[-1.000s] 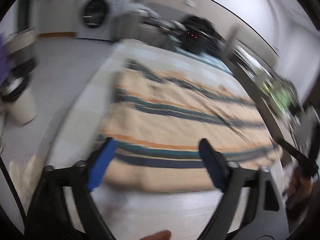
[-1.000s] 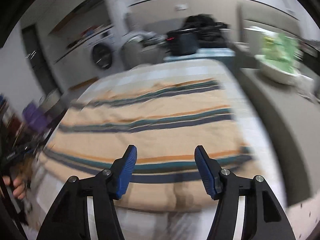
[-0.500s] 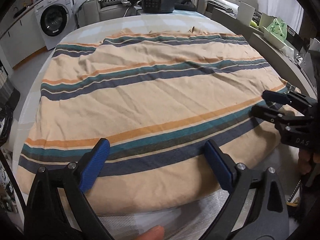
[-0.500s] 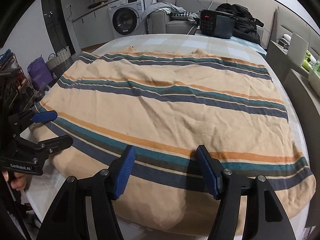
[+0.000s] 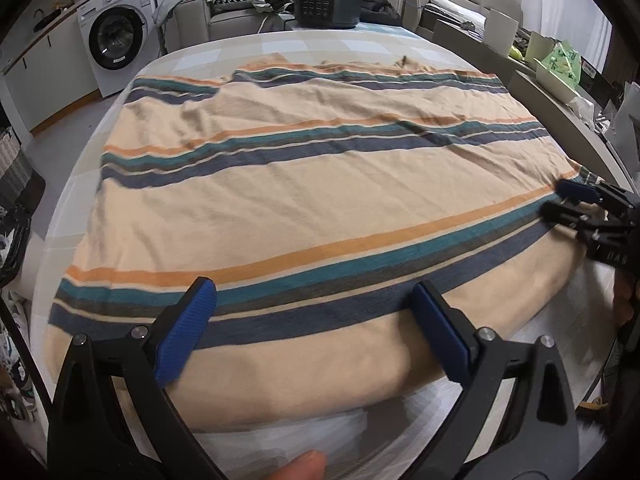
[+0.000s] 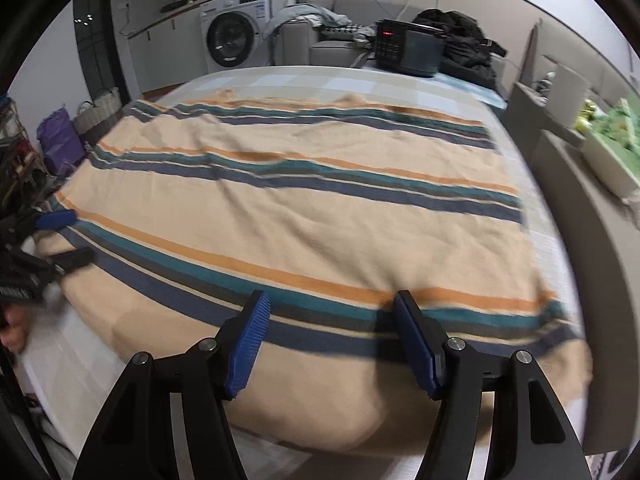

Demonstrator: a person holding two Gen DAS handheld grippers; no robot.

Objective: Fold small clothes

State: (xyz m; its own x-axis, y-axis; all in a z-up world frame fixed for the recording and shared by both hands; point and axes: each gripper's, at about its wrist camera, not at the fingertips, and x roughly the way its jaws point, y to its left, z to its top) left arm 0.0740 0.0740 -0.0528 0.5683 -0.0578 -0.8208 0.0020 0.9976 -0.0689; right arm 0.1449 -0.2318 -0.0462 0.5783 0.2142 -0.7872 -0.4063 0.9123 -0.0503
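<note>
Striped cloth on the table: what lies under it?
The striped cloth lies spread over a table with a pale checked cover, visible around its edges. Whatever sits beneath the cloth's middle is covered.

The blanket point(image 5: 304, 200) is soft matt woven cloth, slightly fuzzy and creased. The table point(image 5: 240, 50) wears a smooth checked cloth. The left tool point(image 5: 312, 316) is matt black plastic with ribbed blue rubbery pads point(image 5: 188, 328) and shiny metal rivets; the washer point(image 6: 234, 38) is glossy white.

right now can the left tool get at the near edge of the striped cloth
Probably yes: the left tool is opening, nothing between its fingers, and hangs right over the striped cloth near its front edge, with nothing in the way.
</note>
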